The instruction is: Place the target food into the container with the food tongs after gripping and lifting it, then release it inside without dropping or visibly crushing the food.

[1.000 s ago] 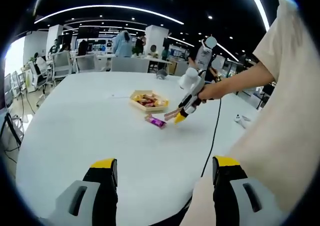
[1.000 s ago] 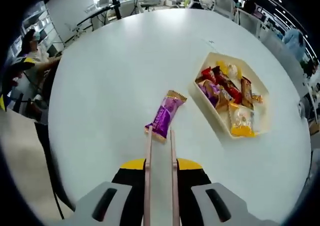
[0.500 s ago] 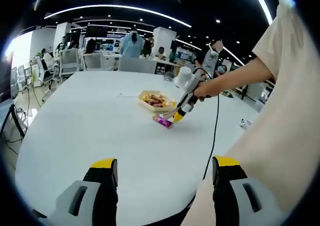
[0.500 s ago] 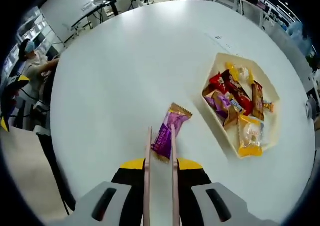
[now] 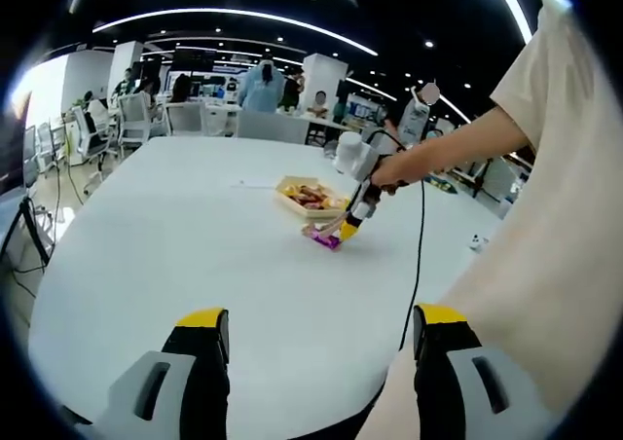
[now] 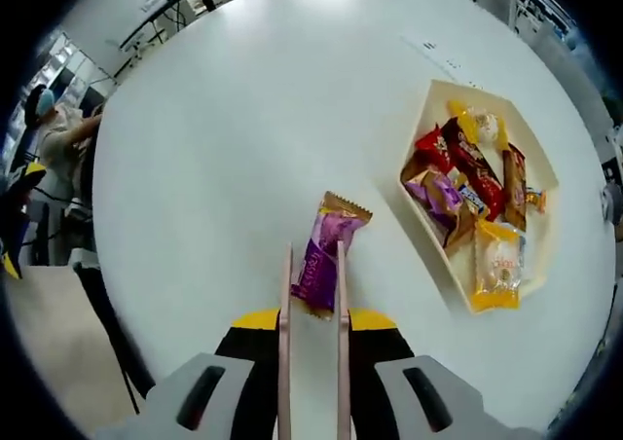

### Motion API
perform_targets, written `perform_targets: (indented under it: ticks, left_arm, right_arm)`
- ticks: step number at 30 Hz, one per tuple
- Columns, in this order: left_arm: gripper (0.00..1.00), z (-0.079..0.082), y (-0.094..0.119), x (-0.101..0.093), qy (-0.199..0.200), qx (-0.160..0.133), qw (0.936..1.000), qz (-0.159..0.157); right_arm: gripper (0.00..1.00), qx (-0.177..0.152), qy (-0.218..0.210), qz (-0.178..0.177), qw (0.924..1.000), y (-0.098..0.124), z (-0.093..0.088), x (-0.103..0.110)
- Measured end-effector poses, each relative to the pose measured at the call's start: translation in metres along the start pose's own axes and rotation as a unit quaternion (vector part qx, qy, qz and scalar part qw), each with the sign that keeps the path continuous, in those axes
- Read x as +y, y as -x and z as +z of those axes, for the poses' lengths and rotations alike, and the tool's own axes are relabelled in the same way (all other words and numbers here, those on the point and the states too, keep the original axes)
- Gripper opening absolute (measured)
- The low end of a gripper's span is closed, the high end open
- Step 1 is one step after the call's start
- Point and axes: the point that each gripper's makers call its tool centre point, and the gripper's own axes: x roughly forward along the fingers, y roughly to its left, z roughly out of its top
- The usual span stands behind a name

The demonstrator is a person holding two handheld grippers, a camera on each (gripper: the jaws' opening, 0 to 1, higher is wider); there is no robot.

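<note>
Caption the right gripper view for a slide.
Tongs straddle a purple snack packet beside the filled tray.

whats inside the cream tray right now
The tray holds a pile of wrapped snacks: red, purple, brown and yellow packets overlapping. Anything beneath them is covered. The purple packet lies outside, on the table.

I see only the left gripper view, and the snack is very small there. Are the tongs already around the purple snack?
Observer: In the right gripper view the two tong arms stand on either side of the purple snack bar's near end, with gaps visible.
Operator: Is the bar lifted?
Observer: It lies flat on the white table.
Operator: Where is the container from there?
Observer: The tray sits to the right of the bar, apart from it, already holding several wrapped snacks.
</note>
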Motion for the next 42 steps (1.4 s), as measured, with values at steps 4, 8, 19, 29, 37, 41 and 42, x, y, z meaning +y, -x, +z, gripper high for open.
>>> perform_targets:
  ticks: [4, 8, 19, 29, 37, 41, 42]
  left_arm:
    - [0.77, -0.002, 0.001, 0.002, 0.002, 0.002, 1.0000, 0.002]
    - [0.77, -0.004, 0.001, 0.003, 0.006, 0.003, 1.0000, 0.003]
    - [0.76, -0.003, -0.003, 0.004, 0.005, 0.009, 0.9999, -0.001]
    - [0.76, -0.002, -0.007, 0.002, 0.002, 0.012, 0.9999, -0.008]
    - [0.76, -0.002, -0.007, 0.003, 0.003, 0.012, 0.9999, -0.007]
    - [0.76, -0.001, -0.008, 0.003, 0.003, 0.011, 0.9999, -0.008]
    - [0.76, -0.001, -0.008, 0.002, 0.003, 0.010, 0.9999, -0.009]
  right_arm:
    - [0.23, 0.014, -0.004, -0.006, 0.9999, -0.006, -0.004, -0.003]
    - [0.24, 0.018, -0.008, 0.000, 0.9998, -0.008, -0.003, 0.000]
    - [0.24, 0.022, -0.003, 0.003, 0.9997, -0.013, -0.002, -0.001]
    - [0.25, 0.019, 0.020, 0.001, 0.9996, -0.018, -0.002, -0.006]
    - [0.25, 0.023, 0.065, -0.048, 0.9965, -0.017, -0.003, -0.003]
    - [0.24, 0.022, 0.085, -0.065, 0.9940, -0.019, -0.004, -0.002]
    - [0.24, 0.027, 0.081, -0.065, 0.9942, -0.020, -0.006, -0.001]
